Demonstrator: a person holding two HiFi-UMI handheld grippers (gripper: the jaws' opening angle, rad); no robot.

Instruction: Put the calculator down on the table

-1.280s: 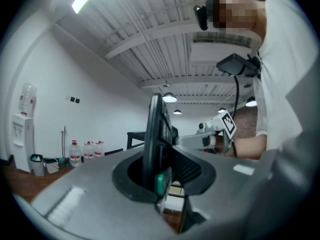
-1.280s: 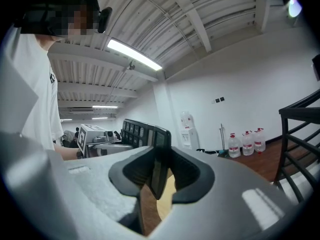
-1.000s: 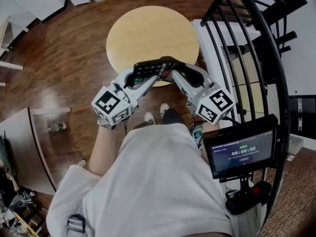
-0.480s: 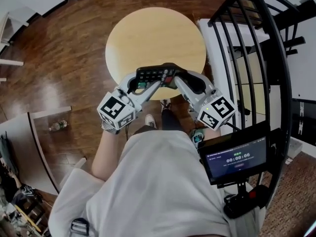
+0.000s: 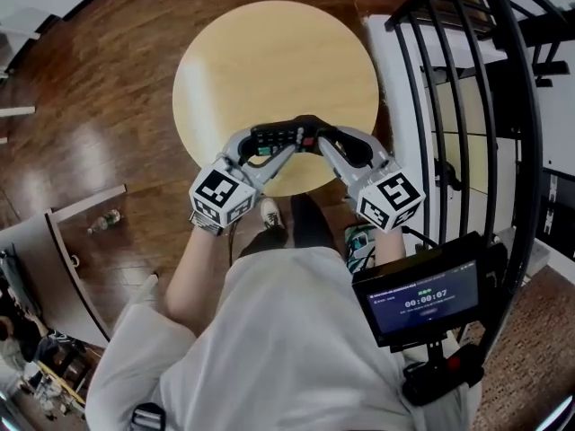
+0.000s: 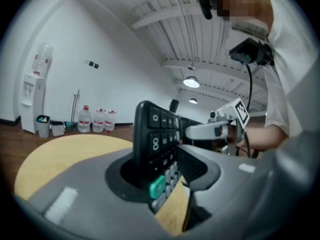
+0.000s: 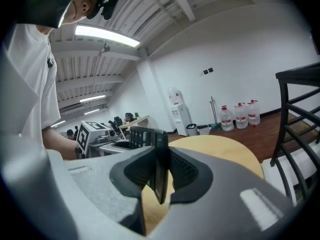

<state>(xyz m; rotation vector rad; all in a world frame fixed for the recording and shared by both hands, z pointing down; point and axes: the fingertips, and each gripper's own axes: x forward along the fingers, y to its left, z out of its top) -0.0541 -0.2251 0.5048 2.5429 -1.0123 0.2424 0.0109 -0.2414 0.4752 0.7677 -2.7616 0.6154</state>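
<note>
Two grippers meet on the calculator (image 5: pixel 286 135) over the table's (image 5: pixel 269 52) near edge. The left gripper (image 5: pixel 267 145) has just been opening and stands slack around it. The right gripper (image 5: pixel 321 142), just closing, pinches it, so set-down now likely rests with the right.

The calculator (image 5: pixel 286 136), carried between the left gripper (image 5: pixel 267 149) and the right gripper (image 5: pixel 331 144), has moved from the near rim of the round tabletop (image 5: pixel 269 61) to a spot further in over the wood. The left gripper's jaws have just been opening, with the calculator's keyed end between them and a gap beside it. The right gripper's jaws have just been closing on the calculator's thin edge. The person's shoe (image 5: pixel 269 212) now stands nearer the tabletop's rim.
</note>
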